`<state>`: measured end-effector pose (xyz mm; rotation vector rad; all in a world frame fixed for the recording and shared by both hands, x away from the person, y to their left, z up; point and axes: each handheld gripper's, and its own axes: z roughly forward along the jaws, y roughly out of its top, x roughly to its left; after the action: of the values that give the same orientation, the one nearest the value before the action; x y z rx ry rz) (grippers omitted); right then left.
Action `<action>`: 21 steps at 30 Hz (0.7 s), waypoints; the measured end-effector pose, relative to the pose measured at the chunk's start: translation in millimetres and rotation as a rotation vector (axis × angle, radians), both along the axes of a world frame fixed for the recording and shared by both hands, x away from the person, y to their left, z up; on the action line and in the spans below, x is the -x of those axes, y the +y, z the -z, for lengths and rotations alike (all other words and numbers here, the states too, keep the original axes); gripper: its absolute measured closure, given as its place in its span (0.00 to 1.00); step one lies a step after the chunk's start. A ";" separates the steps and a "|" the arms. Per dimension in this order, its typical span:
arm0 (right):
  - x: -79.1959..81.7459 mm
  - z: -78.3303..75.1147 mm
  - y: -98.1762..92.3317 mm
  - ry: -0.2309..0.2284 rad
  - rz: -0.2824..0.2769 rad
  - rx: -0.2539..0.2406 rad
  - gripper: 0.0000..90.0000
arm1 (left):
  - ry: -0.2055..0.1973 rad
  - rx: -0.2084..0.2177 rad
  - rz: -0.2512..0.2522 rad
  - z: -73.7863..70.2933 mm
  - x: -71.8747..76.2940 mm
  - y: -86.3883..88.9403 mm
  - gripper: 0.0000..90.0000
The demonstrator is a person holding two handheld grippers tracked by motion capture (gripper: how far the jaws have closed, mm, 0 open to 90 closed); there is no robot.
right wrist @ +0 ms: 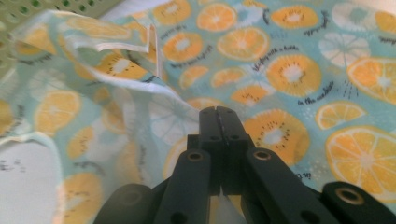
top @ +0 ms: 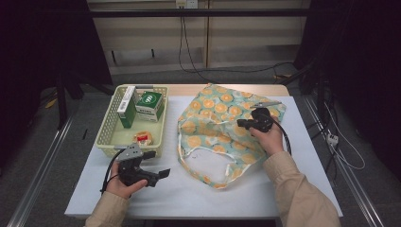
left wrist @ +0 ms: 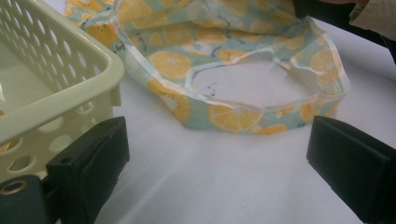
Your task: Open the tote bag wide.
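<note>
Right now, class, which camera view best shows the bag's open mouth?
The left gripper view: the bag's hemmed mouth gapes open across the frame. The high view shows it small at the bag's near end. The right gripper view catches mostly printed fabric and a folded hem edge.

**Legible print in the scene**

Bag: small black script lines run between the printed fruit slices; only fragments such as "in the" can be made out. Green box in the basket: a white oval logo, letters unreadable.
</note>
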<state>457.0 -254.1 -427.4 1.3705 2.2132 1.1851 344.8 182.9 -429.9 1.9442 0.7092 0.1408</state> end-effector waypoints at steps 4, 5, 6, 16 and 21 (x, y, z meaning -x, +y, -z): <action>-7.8 14.0 0.2 0.015 0.013 0.031 1.00 | -0.002 -0.001 0.002 0.2 -0.1 -0.1 0.06; -9.1 16.8 0.4 0.020 0.016 0.040 1.00 | -0.002 -0.001 0.002 0.2 -0.1 -0.1 0.06; -10.2 19.6 0.6 0.021 0.016 0.041 1.00 | -0.001 0.000 0.002 0.2 -0.1 -0.2 0.06; -8.0 34.0 6.0 0.033 -0.011 0.084 0.98 | -0.002 -0.004 0.005 0.3 0.1 -0.7 0.06; -4.8 34.6 6.0 0.034 0.004 0.063 0.85 | -0.002 -0.008 0.005 0.6 1.0 -2.2 0.06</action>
<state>461.8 -248.0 -461.9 1.3796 2.2499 1.0892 343.7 180.7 -430.4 1.9536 0.7031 0.1424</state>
